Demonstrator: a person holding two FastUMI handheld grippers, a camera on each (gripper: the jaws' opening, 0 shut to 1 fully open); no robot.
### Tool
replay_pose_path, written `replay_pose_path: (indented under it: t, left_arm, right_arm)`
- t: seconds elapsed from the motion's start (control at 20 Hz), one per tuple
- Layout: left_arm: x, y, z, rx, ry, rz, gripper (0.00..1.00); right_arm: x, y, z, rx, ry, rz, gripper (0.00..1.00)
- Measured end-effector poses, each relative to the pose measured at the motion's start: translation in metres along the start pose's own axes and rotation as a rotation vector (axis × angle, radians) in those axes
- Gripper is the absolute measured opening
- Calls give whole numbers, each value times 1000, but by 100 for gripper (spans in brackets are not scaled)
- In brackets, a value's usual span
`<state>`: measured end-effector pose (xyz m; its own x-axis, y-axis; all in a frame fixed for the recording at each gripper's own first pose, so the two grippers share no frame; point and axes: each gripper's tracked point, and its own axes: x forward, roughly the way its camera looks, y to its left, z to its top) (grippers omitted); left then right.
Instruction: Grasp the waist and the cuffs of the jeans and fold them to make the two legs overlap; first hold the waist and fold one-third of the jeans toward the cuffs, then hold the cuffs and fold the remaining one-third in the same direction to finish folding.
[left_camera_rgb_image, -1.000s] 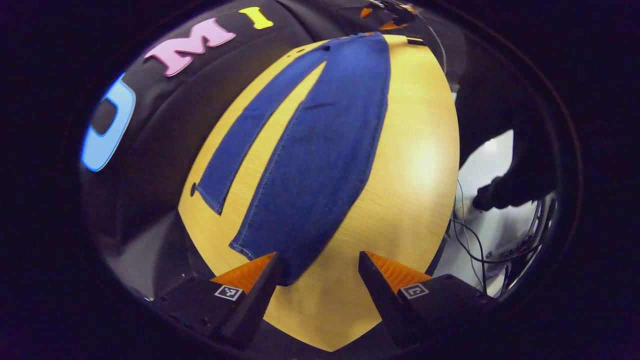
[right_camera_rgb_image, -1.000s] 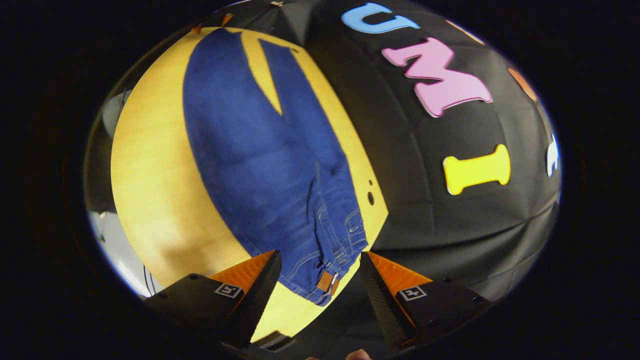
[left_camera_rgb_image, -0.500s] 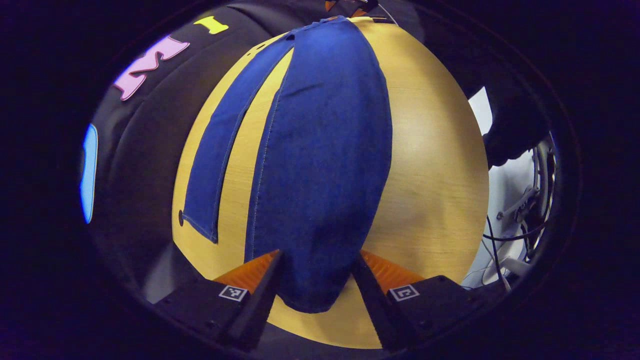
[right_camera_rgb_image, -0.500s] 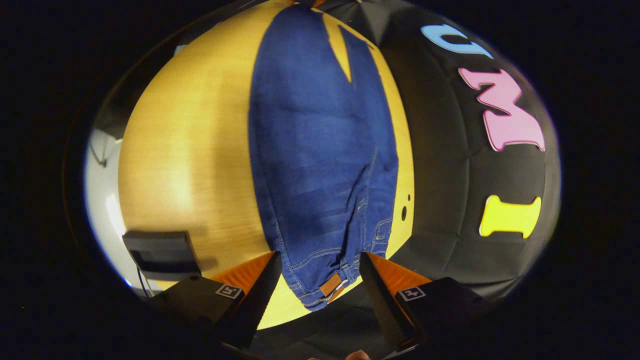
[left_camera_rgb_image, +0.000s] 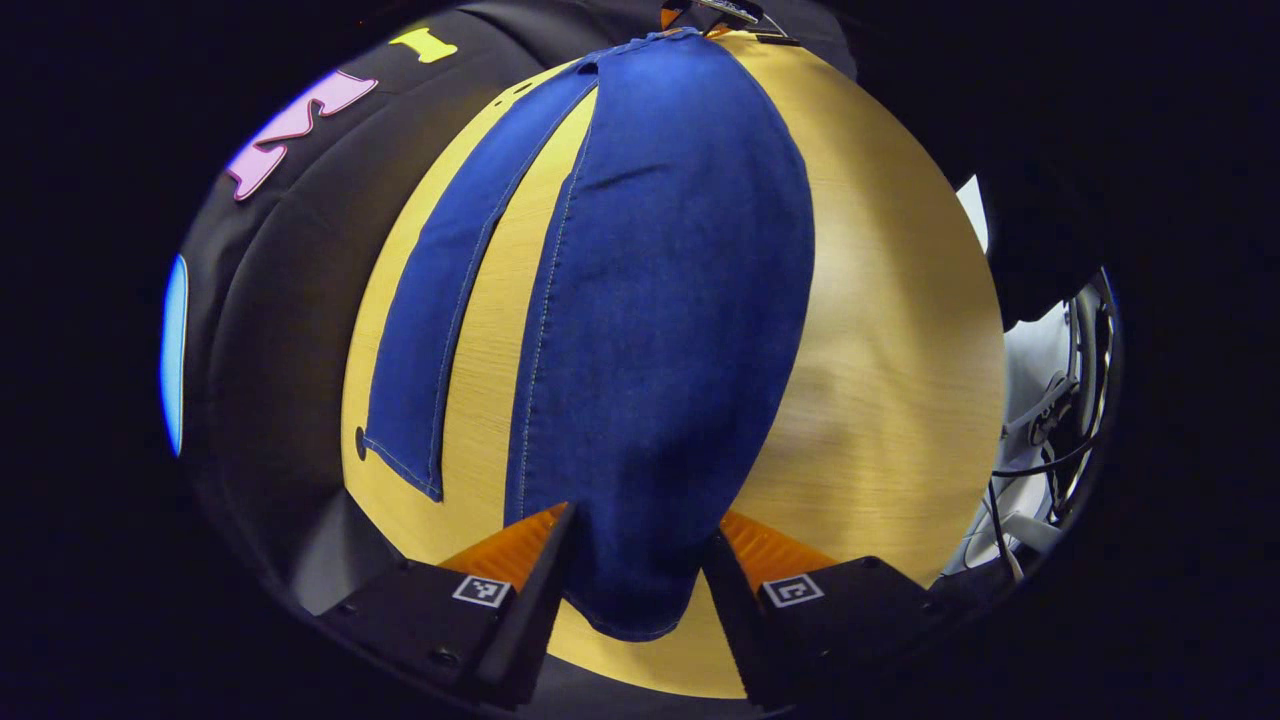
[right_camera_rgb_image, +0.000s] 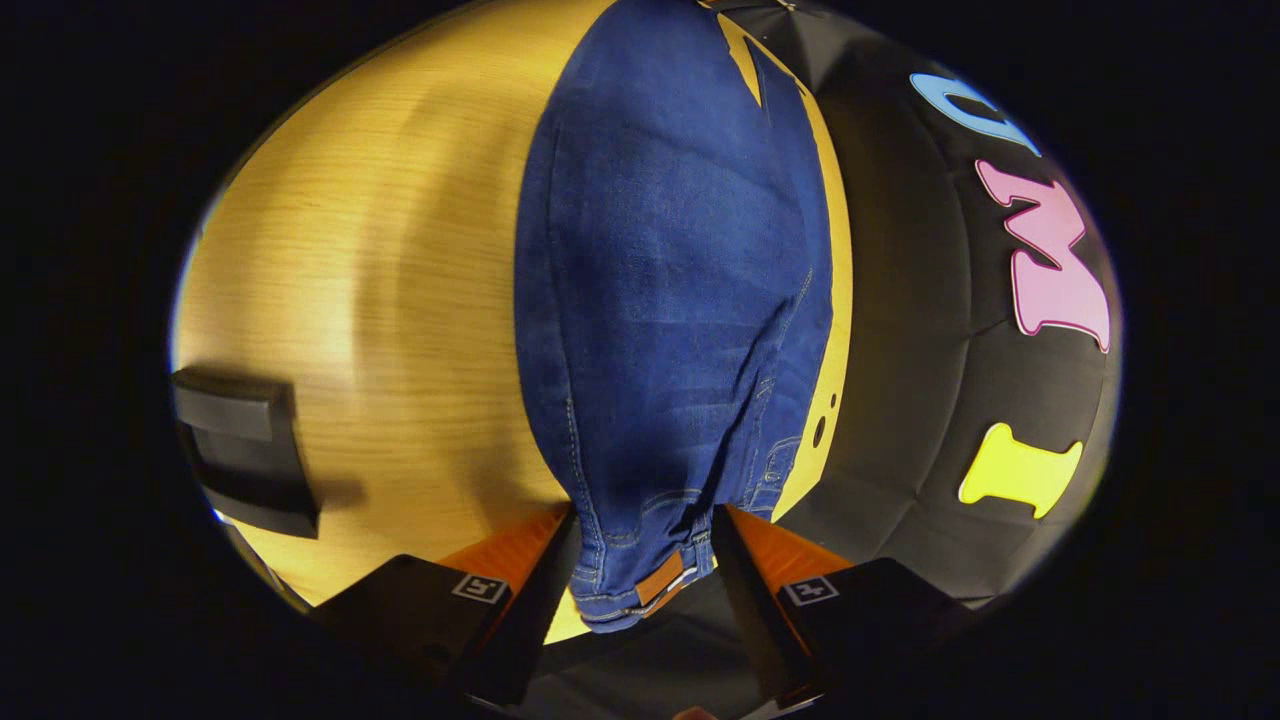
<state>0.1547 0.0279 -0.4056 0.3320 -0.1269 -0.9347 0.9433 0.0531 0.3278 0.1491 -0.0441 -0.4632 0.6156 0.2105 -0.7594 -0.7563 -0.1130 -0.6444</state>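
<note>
On the table (left_camera_rgb_image: 900, 330) the jeans (left_camera_rgb_image: 660, 300) lie flat, legs apart. Left gripper (left_camera_rgb_image: 634, 560) straddles the near leg's cuff (left_camera_rgb_image: 635, 600); right gripper (right_camera_rgb_image: 643, 560) straddles the waist (right_camera_rgb_image: 640, 580) (both likely set to lift one side over the other so the legs overlap). Each jaw looks spread with denim between; whether the fingers press yet, I cannot tell. Left gripper view shows the far leg (left_camera_rgb_image: 440, 320); right gripper view shows a black box (right_camera_rgb_image: 245, 450).
</note>
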Motion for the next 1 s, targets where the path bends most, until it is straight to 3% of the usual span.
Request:
replay_pose_path:
  t: [0.05, 0.1, 0.15, 0.2, 0.25, 0.3, 0.4, 0.55, 0.65, 0.75, 1.0]
  left_arm:
    - [4, 1, 0, -7, 12, -4, 61]
    - [7, 5, 2, 1, 13, 5, 45]
    - [10, 4, 3, 10, 14, 1, 29]
    - [11, 8, 3, 14, 18, 8, 23]
    - [10, 7, 3, 5, 15, 2, 11]
    - [12, 7, 4, -5, 6, -5, 13]
    - [11, 7, 4, -18, 10, -22, 6]
    - [4, 12, 8, -86, -12, -33, 6]
    - [-4, 24, 11, -161, -40, -17, 6]
    - [-10, 37, 19, -240, -77, 21, 6]
    - [-27, 61, 31, -390, -101, 5, 6]
  right_arm:
    - [4, 1, -1, -4, 17, 9, 80]
    - [5, 3, 0, 4, 33, 21, 67]
    - [9, 9, -2, 32, 50, 47, 62]
    - [10, 13, -1, 64, 62, 59, 48]
    - [11, 11, 0, 88, 65, 59, 35]
    - [11, 12, -1, 116, 76, 59, 21]
    - [9, 11, -1, 194, 95, 73, 7]
    - [4, -3, -4, 339, 116, 60, 7]
    - [-8, -22, 2, 377, 102, 13, 3]
    - [-18, -45, 5, 425, 84, -38, 7]
    - [-33, -119, 10, 606, 45, -157, 7]
